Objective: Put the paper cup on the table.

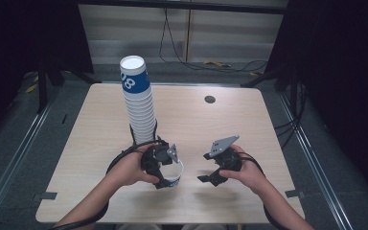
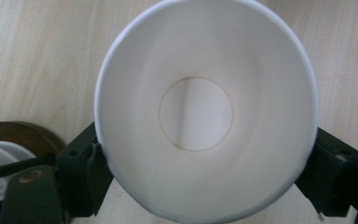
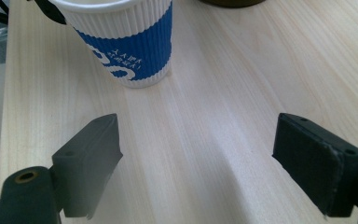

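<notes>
We have the left gripper (image 1: 165, 168) low in the centre of the high view, wrapped around a single paper cup (image 1: 174, 171) that stands on the table (image 1: 86, 139) with its blue band facing out. In the left gripper view we look straight down into that cup (image 2: 196, 114): white inside, round base in the middle of the frame, rim reaching the top edge. Our two black jaws sit at the lower left and lower right, one on each side of the cup's wall and right against it, so we call it a grip on the cup.

Just above the left hand in the high view rises the tall stack of cups (image 1: 138, 96), leaning a little toward the upper left, blue band at the top. It stands close behind the single cup.

Over on the right side of the high view, our right gripper (image 1: 210, 178) hangs near the table, apart from the cup. In the right gripper view its jaws stand wide at the lower corners with bare wood between them, and the cup (image 3: 126, 42) is in the upper left of that frame, upright, white ribbed wall with blue print, well clear of both jaws.

A dark round hole (image 1: 210, 99) marks the table toward the upper right.
</notes>
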Demonstrator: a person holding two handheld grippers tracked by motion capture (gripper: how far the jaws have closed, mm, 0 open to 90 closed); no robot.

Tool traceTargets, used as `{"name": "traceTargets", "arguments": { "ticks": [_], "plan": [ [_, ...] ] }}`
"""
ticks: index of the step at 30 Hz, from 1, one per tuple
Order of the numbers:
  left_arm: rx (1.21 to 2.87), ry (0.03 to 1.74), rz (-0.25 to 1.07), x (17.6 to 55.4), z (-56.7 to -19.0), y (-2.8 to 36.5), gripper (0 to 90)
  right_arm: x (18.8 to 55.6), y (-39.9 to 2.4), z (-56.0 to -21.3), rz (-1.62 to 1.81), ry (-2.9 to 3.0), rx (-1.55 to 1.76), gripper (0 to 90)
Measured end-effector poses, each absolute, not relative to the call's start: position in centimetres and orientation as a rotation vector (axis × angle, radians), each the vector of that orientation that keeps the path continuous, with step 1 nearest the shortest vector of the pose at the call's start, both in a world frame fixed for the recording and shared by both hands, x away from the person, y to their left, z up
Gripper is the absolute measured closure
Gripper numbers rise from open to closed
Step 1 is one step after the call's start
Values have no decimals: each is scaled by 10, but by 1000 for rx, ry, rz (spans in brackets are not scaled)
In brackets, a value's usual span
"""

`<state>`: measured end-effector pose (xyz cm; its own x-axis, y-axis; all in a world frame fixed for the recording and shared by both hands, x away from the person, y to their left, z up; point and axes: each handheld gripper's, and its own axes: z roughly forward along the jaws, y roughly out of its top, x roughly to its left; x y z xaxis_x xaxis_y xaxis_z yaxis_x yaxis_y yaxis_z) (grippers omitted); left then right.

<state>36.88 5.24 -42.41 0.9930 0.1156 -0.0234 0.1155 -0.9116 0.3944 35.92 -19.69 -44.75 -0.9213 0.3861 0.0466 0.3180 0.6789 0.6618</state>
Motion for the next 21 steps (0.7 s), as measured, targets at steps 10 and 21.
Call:
{"name": "traceTargets", "arguments": {
  "ticks": [10, 21],
  "plan": [
    [2670, 229, -46, 368, -434, 74, 176, 357, -201, -450, 1070, 2788, 607, 141],
    [2615, 269, -42, 366, -444, 105, 176, 354, -203, -455, 1069, 2778, 623, 141]
  ]
}}
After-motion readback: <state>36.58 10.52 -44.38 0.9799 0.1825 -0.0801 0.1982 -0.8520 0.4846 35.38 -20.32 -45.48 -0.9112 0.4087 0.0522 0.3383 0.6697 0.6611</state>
